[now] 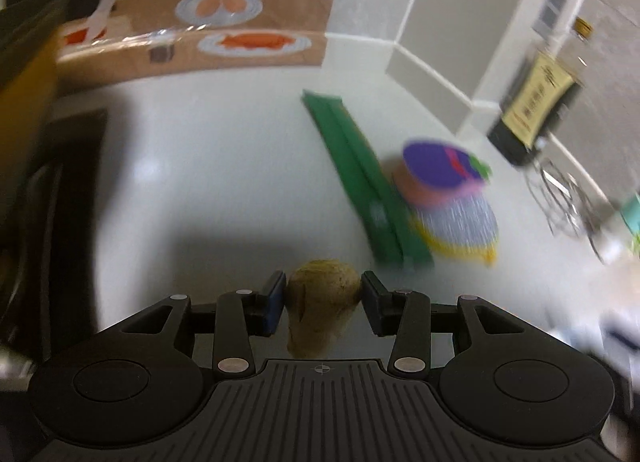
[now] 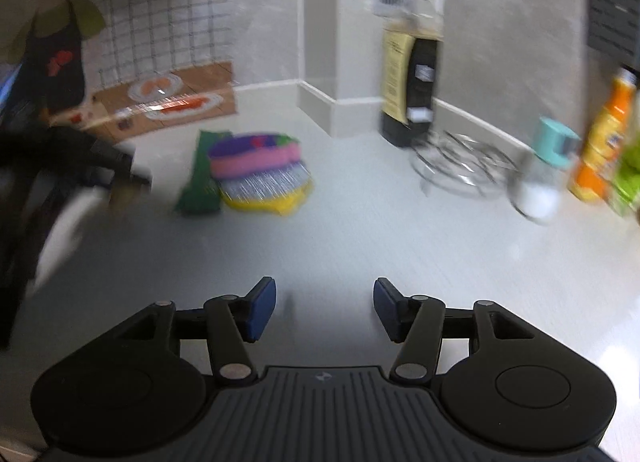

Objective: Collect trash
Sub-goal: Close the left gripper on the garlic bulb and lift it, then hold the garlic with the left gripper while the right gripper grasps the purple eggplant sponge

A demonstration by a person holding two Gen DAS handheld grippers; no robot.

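Note:
A crumpled tan-brown lump of trash [image 1: 322, 298] sits between the fingers of my left gripper [image 1: 323, 290]. Both blue pads touch its sides, and it stays sharp while the counter behind is blurred. My right gripper [image 2: 325, 304] hangs open above the bare white counter [image 2: 360, 230], with nothing between its fingers. In the right wrist view a dark blurred shape with a brownish bit [image 2: 122, 190] at the left edge looks like the left gripper with the lump. A flat green packet [image 1: 356, 178] lies on the counter ahead of the left gripper.
A stack of coloured scrubbing pads [image 1: 448, 198] [image 2: 260, 174] lies against the green packet. Along the right wall stand a dark bottle with a yellow label [image 2: 408, 78], a wire rack [image 2: 460, 166], a teal-capped shaker [image 2: 540, 178] and an orange bottle [image 2: 604, 134]. Something dark [image 1: 60, 222] borders the counter's left.

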